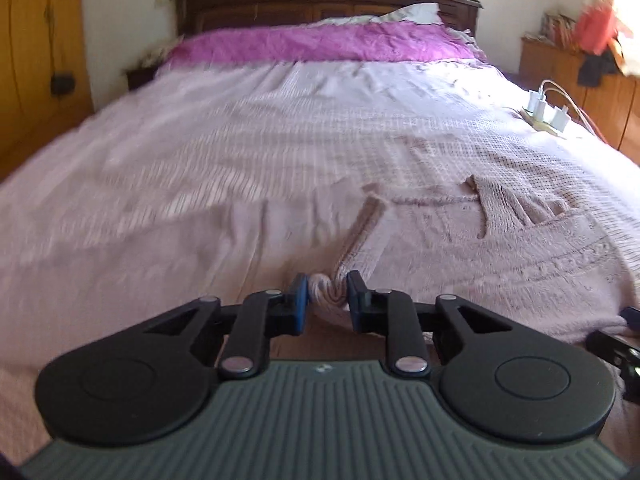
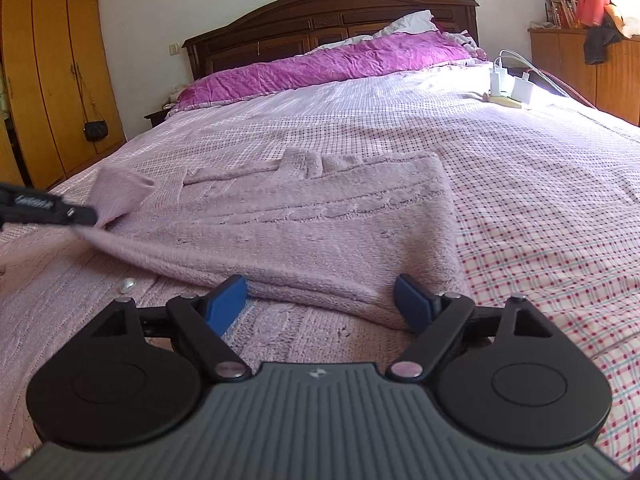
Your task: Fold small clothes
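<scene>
A pale pink knitted sweater [image 2: 320, 220] lies partly folded on the pink checked bedspread [image 2: 540, 200], with a pearl button [image 2: 127, 285] on its lower layer. My left gripper [image 1: 328, 294] is shut on a bunched edge of the sweater [image 1: 520, 248], close to the bed's near edge. In the right wrist view the left gripper [image 2: 48, 208] holds that corner lifted at the far left. My right gripper [image 2: 320, 302] is open, its blue pads [image 2: 226, 300] spread on either side of the folded layer's near edge.
White chargers with cables [image 2: 508, 88] sit on the bed's right side. A purple cover [image 2: 320, 64] lies below the dark headboard [image 2: 332, 16]. A yellow wardrobe [image 2: 52, 60] with a hanging black purse [image 2: 95, 130] stands on the left, a wooden dresser [image 2: 592, 68] on the right.
</scene>
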The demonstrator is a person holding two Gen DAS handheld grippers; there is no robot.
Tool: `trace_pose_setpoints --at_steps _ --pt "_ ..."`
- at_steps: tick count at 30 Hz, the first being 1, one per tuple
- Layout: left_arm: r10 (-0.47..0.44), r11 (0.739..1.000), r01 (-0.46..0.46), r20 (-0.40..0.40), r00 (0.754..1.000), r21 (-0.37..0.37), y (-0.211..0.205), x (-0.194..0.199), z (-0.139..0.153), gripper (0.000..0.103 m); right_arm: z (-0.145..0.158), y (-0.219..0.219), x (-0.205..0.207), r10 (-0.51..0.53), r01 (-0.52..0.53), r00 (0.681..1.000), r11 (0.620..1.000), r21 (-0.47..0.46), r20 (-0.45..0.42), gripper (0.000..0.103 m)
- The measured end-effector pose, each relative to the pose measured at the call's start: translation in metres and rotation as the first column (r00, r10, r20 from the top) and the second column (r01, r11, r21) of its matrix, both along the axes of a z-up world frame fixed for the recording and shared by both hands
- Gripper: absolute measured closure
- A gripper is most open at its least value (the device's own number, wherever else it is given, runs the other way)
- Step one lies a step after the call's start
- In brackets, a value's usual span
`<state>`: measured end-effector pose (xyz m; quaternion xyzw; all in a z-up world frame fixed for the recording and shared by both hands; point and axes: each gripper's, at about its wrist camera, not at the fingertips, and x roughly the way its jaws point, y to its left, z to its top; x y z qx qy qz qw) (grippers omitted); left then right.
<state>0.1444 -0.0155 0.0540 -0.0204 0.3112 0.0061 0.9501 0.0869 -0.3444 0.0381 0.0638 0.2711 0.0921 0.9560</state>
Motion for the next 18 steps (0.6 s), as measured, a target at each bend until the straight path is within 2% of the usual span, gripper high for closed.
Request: trace_pose_setpoints --at_steps 6,10,16,18 --pt "0.134 0.989 -0.135 -0.021 0.991 -0.067 0.026 -0.026 -0.007 0.062 0.0 0.0 0.0 0.0 0.0 1.0 1.0 0.0 0.0 0.016" --pt "0.224 0.973 -0.226 -0.042 0.974 -0.055 0.044 -0.032 -0.01 0.065 0.0 0.001 0.0 0.0 0.0 1.0 1.0 -0.001 0.001 0.016" --pt "0.249 0.962 -0.254 -0.062 0.967 -0.097 0.056 -0.038 -0.004 0.064 0.0 0.001 0.0 0.001 -0.001 1.0 1.0 -0.004 0.001 0.016" --pt "0.252 0.961 -0.257 -0.058 0.966 -0.105 0.056 -0.042 -0.002 0.057 0.002 0.001 -0.001 0.003 -0.003 1.0 1.0 -0.005 0.002 0.016"
